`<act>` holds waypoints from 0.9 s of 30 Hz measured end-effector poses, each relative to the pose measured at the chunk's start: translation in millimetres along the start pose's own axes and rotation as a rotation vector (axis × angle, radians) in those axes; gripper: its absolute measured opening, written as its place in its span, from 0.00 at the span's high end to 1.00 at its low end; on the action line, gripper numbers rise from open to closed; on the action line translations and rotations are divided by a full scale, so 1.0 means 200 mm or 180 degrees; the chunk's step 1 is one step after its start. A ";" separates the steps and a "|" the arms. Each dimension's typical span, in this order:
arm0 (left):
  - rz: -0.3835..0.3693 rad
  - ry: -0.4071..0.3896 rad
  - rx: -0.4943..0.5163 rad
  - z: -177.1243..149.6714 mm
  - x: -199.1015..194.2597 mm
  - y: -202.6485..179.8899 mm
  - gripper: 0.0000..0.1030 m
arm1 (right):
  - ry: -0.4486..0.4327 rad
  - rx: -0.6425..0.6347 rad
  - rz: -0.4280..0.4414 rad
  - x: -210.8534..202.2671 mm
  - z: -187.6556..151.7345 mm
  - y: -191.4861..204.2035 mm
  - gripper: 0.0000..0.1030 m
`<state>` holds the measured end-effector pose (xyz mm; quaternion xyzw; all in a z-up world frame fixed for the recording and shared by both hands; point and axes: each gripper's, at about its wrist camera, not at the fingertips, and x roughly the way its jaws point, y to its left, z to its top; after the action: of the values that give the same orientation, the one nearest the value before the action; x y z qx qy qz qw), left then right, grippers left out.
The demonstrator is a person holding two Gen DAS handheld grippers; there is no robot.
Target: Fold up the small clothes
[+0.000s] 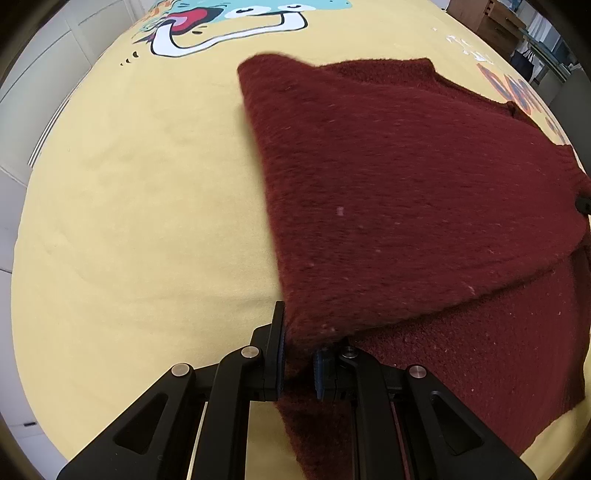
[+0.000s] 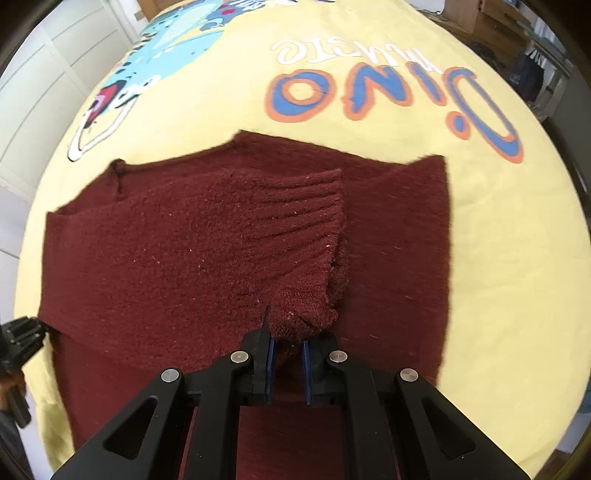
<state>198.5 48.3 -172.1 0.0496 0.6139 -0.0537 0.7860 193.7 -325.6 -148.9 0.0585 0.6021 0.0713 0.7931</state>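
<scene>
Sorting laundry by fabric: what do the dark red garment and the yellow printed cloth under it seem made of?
The dark red garment looks like a fuzzy knit, perhaps wool or acrylic: ribbed cuff, visible stitches, pale lint. The yellow printed cloth looks like smooth, matte woven or jersey cotton with flat printed graphics, though that is uncertain.

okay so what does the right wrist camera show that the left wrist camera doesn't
Only the right wrist view shows the ribbed sleeve cuff pinched in the right gripper, and the full "Dino" lettering. Only the left wrist view shows the left gripper clamped on the sweater's folded edge. Both show the maroon sweater lying on the yellow printed cloth with its cartoon print.
</scene>
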 end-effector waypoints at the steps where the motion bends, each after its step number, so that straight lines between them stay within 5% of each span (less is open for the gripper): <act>1: 0.0000 0.0010 -0.0018 0.00 0.01 0.00 0.90 | 0.0008 0.0016 0.0011 0.01 -0.01 -0.01 0.89; 7: 0.0089 0.0034 -0.0029 0.01 0.03 -0.02 0.86 | 0.0104 0.0029 -0.0030 0.12 -0.04 0.01 0.88; 11: 0.0213 0.0028 0.0003 0.02 0.01 -0.05 0.80 | 0.0050 0.0094 -0.0140 0.10 -0.04 0.01 0.68; 14: 0.0308 0.0018 -0.0063 0.02 -0.03 -0.06 0.58 | 0.0016 0.0028 -0.0333 0.09 -0.04 0.03 0.40; 15: 0.0322 -0.0003 -0.0057 0.02 -0.05 -0.06 0.43 | 0.0017 0.0021 -0.0371 0.08 -0.05 0.03 0.31; 18: 0.0281 -0.0063 -0.0028 0.01 -0.14 -0.07 0.21 | -0.0031 0.0041 -0.0351 0.01 -0.06 0.01 0.25; 21: 0.0299 -0.0125 -0.0012 -0.01 -0.25 -0.06 0.18 | -0.0170 0.0053 -0.0229 -0.09 -0.08 0.00 0.20; 24: 0.0312 -0.0310 -0.0019 -0.01 -0.38 -0.08 0.01 | -0.0320 -0.0016 -0.0202 -0.17 -0.08 0.06 0.10; 27: 0.0233 -0.0599 0.0048 -0.01 -0.49 -0.21 0.01 | -0.0510 -0.0122 -0.0181 -0.24 -0.09 0.14 0.00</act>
<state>167.2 9.2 -77.8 0.0727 0.5347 -0.0340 0.8412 161.6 -307.7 -103.7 0.0317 0.5367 0.0555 0.8414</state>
